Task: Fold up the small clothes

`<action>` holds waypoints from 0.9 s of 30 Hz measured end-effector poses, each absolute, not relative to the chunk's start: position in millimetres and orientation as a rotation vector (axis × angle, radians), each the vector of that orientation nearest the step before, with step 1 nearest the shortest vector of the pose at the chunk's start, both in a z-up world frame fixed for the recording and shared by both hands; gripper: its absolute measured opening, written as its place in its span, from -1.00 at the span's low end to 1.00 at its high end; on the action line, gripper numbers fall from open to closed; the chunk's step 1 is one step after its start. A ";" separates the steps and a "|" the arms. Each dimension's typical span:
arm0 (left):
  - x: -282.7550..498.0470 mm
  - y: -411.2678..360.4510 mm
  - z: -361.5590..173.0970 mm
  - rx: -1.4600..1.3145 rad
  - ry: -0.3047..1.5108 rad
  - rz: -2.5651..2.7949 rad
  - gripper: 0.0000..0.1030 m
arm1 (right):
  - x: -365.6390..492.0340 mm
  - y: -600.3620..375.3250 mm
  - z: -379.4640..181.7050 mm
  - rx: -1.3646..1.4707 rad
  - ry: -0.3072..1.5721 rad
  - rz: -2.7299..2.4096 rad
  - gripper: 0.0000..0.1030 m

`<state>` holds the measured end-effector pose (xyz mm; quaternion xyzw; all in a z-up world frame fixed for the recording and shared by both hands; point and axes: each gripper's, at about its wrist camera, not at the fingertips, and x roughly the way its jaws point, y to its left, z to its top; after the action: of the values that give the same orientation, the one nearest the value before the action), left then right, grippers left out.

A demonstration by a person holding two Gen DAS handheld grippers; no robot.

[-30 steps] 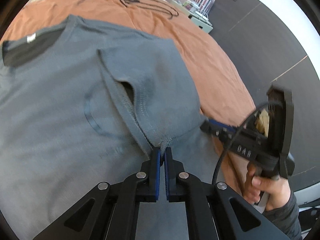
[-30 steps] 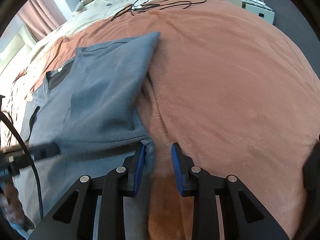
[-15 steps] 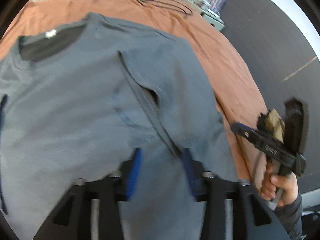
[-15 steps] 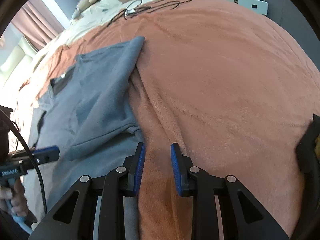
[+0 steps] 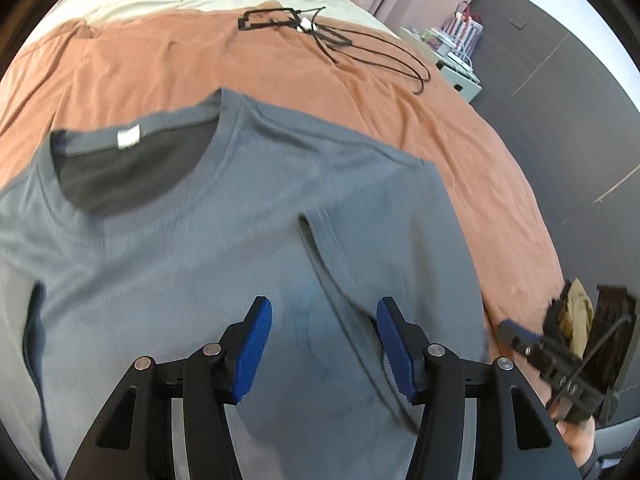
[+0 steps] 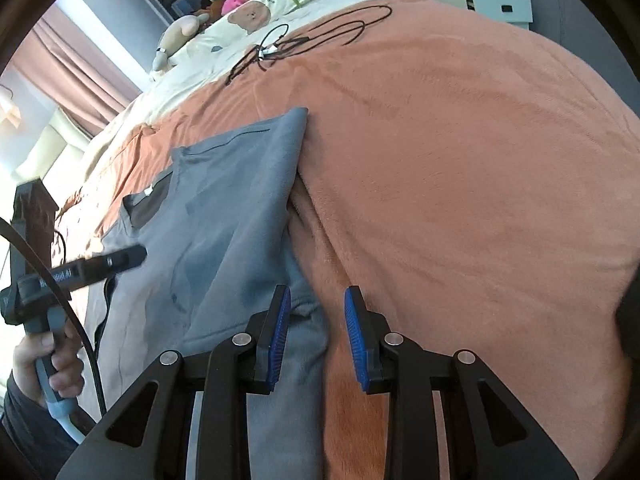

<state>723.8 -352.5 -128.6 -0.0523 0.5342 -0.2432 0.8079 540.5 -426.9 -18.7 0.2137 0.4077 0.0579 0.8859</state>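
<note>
The left wrist view looks steeply down along its fingers, close over the grey short-sleeved T-shirt (image 5: 248, 240) on the rust-orange fleece blanket (image 5: 160, 64), facing the bed's head. The right wrist view sits near the blanket (image 6: 460, 184) at the shirt's (image 6: 240, 208) folded edge, facing the same way. Both share shirt, blanket and tangled black cable (image 5: 340, 44) (image 6: 304, 40); each sees the other hand-held gripper at its frame's edge.

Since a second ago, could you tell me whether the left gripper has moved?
Yes: the left gripper has backed away from the folded sleeve toward the shirt's hem, its jaws just opened, nothing between them.
</note>
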 end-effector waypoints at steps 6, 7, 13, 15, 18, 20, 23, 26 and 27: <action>751.8 -366.6 -135.0 -0.087 1.135 -0.510 0.10 | 548.4 -421.0 -23.7 0.428 0.850 0.119 -0.51; 754.3 -368.1 -136.9 -0.085 1.136 -0.510 0.10 | 549.6 -419.0 -25.4 0.421 0.857 0.125 -0.51; 767.4 -387.0 -153.9 -0.025 1.114 -0.507 0.10 | 546.2 -412.2 -29.3 0.366 0.874 0.114 -0.51; 768.5 -392.8 -157.4 0.012 1.105 -0.501 0.01 | 543.0 -413.1 -28.9 0.366 0.875 0.115 -0.51; 770.2 -394.5 -160.5 0.030 1.100 -0.496 -0.85 | 538.5 -411.6 -28.7 0.346 0.882 0.110 -0.57; 768.1 -389.9 -158.4 0.018 1.091 -0.504 -0.90 | 535.4 -409.6 -28.4 0.322 0.886 0.096 -0.66; 761.9 -382.5 -150.8 0.020 1.077 -0.502 -0.91 | 534.7 -409.6 -28.8 0.311 0.889 0.089 -0.69; 757.9 -370.0 -142.1 -0.010 1.082 -0.497 -0.92 | 533.6 -409.5 -28.8 0.310 0.890 0.083 -0.73; 756.1 -365.8 -138.9 -0.009 1.080 -0.492 -0.92 | 533.2 -409.1 -28.6 0.309 0.890 0.080 -0.74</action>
<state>756.1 -365.8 -138.9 -0.0043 0.5088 -0.2318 0.8291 533.2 -409.2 -28.6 0.1487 0.4287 0.0384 0.8903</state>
